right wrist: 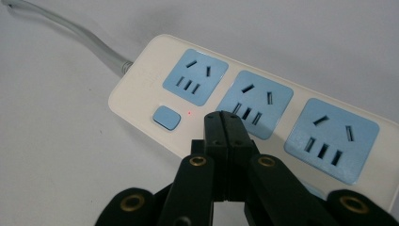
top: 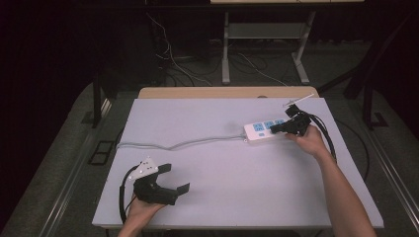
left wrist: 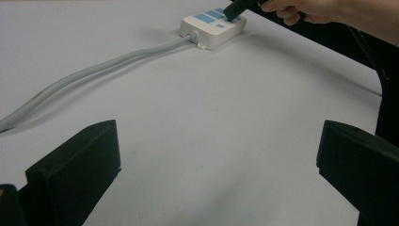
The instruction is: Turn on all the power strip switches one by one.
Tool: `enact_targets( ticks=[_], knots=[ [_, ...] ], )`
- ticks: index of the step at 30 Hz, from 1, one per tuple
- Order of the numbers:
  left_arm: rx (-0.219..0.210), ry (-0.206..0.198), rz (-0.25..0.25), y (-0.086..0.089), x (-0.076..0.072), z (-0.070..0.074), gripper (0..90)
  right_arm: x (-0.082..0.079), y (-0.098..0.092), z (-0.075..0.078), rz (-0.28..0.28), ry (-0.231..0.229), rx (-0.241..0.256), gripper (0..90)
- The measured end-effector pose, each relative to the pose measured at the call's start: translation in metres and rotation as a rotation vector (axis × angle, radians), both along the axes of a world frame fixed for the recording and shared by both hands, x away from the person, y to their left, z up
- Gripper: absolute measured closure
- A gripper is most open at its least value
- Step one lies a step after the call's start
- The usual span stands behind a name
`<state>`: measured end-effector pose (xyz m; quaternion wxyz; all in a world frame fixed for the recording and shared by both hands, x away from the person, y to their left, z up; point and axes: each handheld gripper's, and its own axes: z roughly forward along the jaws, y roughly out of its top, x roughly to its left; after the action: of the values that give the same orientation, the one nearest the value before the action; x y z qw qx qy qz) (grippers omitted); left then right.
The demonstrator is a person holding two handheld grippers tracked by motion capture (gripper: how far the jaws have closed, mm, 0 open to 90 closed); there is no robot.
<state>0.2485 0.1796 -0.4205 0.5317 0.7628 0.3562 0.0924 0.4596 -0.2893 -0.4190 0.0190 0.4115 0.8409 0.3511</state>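
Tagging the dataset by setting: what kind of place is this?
Probably a lab or workshop recording station, not a home. A bare grey table holds just a power strip, loose cables trail over the carpeted floor behind, and another desk's metal legs stand in a dark room.

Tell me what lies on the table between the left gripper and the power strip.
Only bare table, seen in the high view, between the left gripper and the power strip. The strip's grey cable runs off to the side.

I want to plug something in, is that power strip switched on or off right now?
Probably on: a small red light glows beside the blue switch on the power strip.
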Motion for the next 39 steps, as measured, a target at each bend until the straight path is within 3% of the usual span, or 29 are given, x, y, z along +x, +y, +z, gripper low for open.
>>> enact_targets(
  ticks=[14, 19, 24, 28, 39],
  knots=[
    [0.007, 0.004, 0.002, -0.0007, -0.0002, -0.0009, 0.0, -0.0006, -0.0025, -0.0029, 0.007, -0.01, 0.018, 90.0],
    [0.008, 0.004, 0.002, -0.0007, -0.0004, -0.0012, 0.0, -0.0021, -0.0079, -0.0084, -0.005, -0.015, 0.077, 90.0],
    [0.01, 0.003, 0.0, -0.0009, 0.0, -0.0012, 0.0, -0.0033, -0.0048, -0.0074, 0.0, -0.025, 0.048, 90.0],
    [0.009, 0.004, 0.001, -0.0011, -0.0007, -0.0012, 0.0, -0.003, -0.0072, -0.0091, -0.009, -0.015, 0.073, 90.0],
    [0.01, 0.005, 0.0, -0.0012, 0.001, -0.0019, 0.0, -0.0036, -0.0021, -0.0054, -0.007, -0.031, 0.027, 90.0]
  ],
)
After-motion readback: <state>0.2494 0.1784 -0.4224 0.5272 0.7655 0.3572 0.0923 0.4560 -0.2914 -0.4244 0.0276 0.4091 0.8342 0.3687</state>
